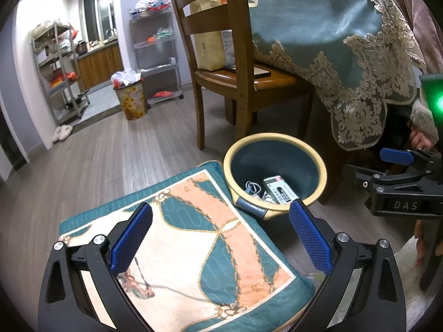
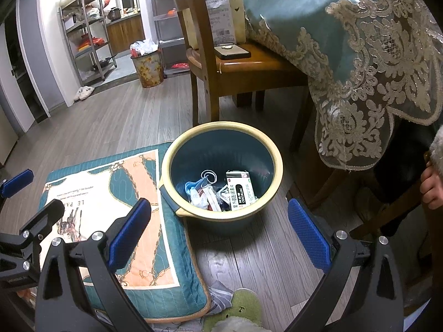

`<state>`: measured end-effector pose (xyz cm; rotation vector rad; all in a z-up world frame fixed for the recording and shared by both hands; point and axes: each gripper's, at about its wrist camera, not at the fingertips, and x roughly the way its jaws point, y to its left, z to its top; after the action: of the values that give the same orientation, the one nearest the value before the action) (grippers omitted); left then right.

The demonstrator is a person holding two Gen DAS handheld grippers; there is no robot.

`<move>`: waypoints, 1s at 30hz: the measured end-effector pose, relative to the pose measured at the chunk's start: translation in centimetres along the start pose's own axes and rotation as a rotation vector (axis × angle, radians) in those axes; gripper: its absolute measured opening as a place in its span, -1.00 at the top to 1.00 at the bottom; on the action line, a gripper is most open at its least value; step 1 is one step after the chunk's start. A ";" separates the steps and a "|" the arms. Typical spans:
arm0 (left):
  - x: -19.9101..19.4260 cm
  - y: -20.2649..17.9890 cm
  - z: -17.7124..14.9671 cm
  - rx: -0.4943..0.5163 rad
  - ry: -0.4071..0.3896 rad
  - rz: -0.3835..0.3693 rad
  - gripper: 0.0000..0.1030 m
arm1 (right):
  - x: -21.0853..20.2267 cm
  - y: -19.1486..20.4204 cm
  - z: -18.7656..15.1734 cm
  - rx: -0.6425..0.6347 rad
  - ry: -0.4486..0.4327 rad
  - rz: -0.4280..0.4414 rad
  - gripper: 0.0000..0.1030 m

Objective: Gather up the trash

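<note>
Both grippers hung over the floor, jaws spread wide, nothing between the pads. Left gripper (image 1: 220,238) sat above the cushion (image 1: 177,238); right gripper (image 2: 220,238) sat above bare floor just near of the bin (image 2: 221,213).

Bin stood on the floor, touching the cushion's right edge, near the table leg and under the hang of the tablecloth (image 2: 360,63). Already holding trash: a white medicine box (image 2: 240,191) leaning against the right inner wall, loose wrappers and thin white loops (image 2: 206,188) to its left. No loose trash visible on the cushion or the floor close by. A second, fuller bin (image 2: 148,67) stood far off by the shelves.

Judged: collection at this bin looked largely done, or the next piece lay out of view.

Risks from here:
- The bin was light-looking and unanchored; a pad clipping the rim on a descent could tip it and spill the contents.
- The lace hem hung close to the right; a wide-open jaw swinging that way could snag it.
- The two grippers were near each other; crossing paths could knock them together.
- Soft items at the near edge, a green plush thing (image 2: 243,307), could be mistaken for trash.
</note>
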<state>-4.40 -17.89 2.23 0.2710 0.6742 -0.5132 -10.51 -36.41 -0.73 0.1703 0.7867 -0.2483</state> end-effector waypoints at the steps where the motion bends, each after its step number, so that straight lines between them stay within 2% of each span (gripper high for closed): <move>1: 0.0 0.0 0.0 0.000 0.001 0.001 -0.90 | 0.0 0.0 0.0 0.000 0.001 0.000 -0.89; 14: 0.1 0.0 0.0 -0.006 0.003 -0.001 -0.90 | 0.0 0.0 0.0 0.008 0.000 0.000 -0.89; 20: 0.5 0.0 0.0 0.000 0.020 -0.027 -0.90 | -0.1 -0.1 0.0 0.020 -0.001 -0.001 -0.89; 30: 0.7 0.1 0.1 -0.022 0.040 -0.009 -0.90 | -0.3 -0.3 -0.1 0.032 -0.002 -0.003 -0.89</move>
<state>-3.87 -18.11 1.87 0.2584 0.7202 -0.5094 -10.88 -36.58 -0.56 0.1990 0.7810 -0.2640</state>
